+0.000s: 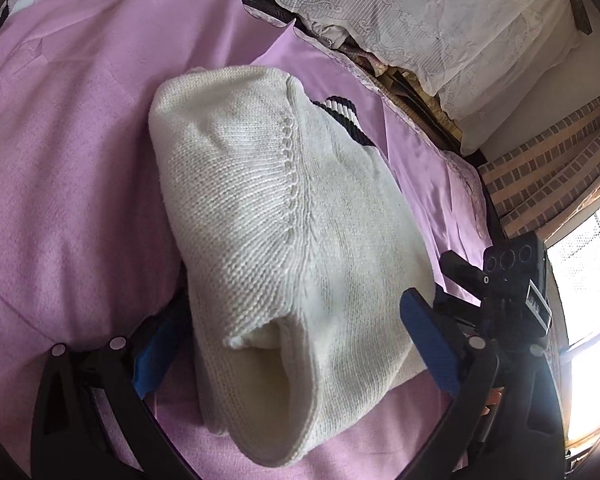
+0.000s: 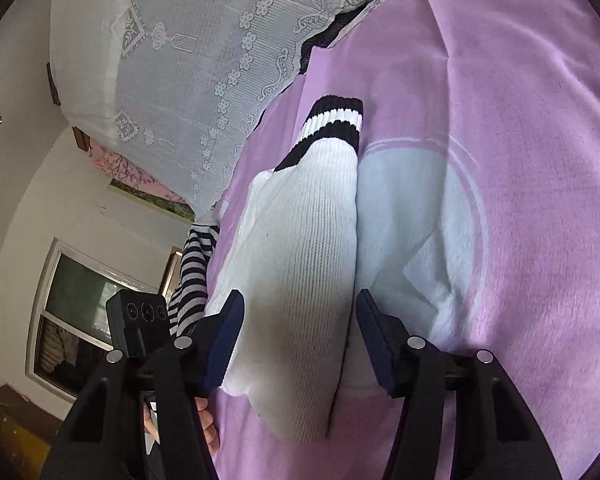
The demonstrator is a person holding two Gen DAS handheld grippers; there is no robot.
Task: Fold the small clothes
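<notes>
A cream knitted sweater (image 1: 268, 208) lies folded on the pink blanket (image 1: 72, 168), its black-and-white striped cuff (image 1: 344, 110) at the far end. My left gripper (image 1: 292, 348) straddles the near end, jaws wide. The left pad is partly under the knit and the right pad rests at its edge; the cloth does not look squeezed. In the right wrist view the white sleeve (image 2: 312, 248) with the striped cuff (image 2: 332, 120) runs between the pads of my right gripper (image 2: 300, 340). Both pads sit at the sleeve's sides without pinching it. The right gripper's black body (image 1: 512, 276) shows beside the sweater.
A lace-covered pile (image 1: 440, 20) borders the blanket's far edge. A black-and-grey striped garment (image 2: 196, 272) hangs off the bed side. A brick-patterned curtain (image 1: 548, 168) and a bright window (image 1: 588, 272) are at the right. A light-blue print (image 2: 412, 208) marks the blanket.
</notes>
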